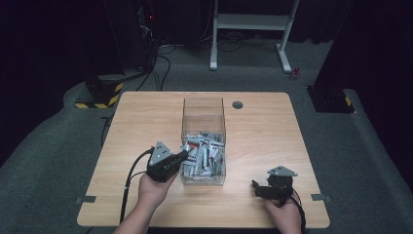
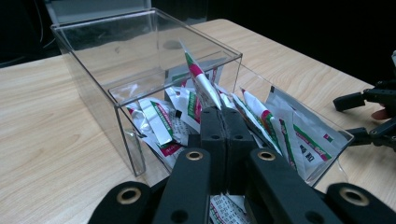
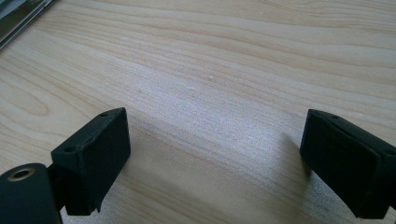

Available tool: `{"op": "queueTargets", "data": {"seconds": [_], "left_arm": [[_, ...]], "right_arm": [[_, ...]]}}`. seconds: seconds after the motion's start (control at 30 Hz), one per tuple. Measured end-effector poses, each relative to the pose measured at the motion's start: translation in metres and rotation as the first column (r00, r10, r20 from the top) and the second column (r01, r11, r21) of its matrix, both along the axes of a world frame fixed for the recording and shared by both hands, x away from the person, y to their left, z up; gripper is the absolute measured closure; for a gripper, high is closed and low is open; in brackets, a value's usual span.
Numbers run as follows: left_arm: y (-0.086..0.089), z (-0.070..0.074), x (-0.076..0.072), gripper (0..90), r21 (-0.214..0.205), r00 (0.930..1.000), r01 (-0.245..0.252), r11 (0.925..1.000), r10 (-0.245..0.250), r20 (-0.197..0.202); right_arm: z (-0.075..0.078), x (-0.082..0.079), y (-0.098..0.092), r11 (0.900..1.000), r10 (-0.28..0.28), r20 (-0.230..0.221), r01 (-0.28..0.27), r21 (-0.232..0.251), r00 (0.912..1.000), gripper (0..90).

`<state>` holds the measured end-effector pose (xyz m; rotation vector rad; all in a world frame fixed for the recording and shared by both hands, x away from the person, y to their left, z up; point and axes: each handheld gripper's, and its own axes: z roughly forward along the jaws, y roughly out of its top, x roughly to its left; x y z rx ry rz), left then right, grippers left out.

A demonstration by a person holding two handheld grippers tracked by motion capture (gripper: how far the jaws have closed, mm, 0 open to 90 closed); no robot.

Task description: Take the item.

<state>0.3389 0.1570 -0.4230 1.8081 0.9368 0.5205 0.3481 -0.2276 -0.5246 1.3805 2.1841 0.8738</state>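
Left gripper point(image 2: 219, 114), jaws pressed together on one sachet point(image 2: 200, 77) that stands upright above the heap of sachets point(image 2: 280, 135) in the clear box point(image 1: 203, 117). Right gripper point(image 3: 215, 158), jaws spread wide and empty, low over the bare table point(image 1: 263, 131) well right of the box. Risk: the thin pinch at the sachet's lower edge may slip, or neighbouring packets may drag out with it.

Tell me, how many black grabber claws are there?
2. The left gripper is at the clear box of packets, shut on one packet. The right gripper rests open on the table.
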Motion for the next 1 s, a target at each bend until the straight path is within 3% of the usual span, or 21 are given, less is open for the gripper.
{"op": "queueTargets", "data": {"seconds": [0.5,1.0], "left_arm": [[0.01,0.007,-0.003,89.1,-0.039,0.9998,-0.011,0.9992,0.012,0.017],[0.019,0.012,-0.006,89.1,-0.029,0.9991,-0.014,0.9995,0.016,0.039]], "right_arm": [[0.0,0.0,0.0,1.0,0.001,0.0,-0.001,0.0,1.0,8.3],[0.0,0.0,0.0,1.0,0.001,0.0,-0.001,0.0,1.0,8.3]]}}
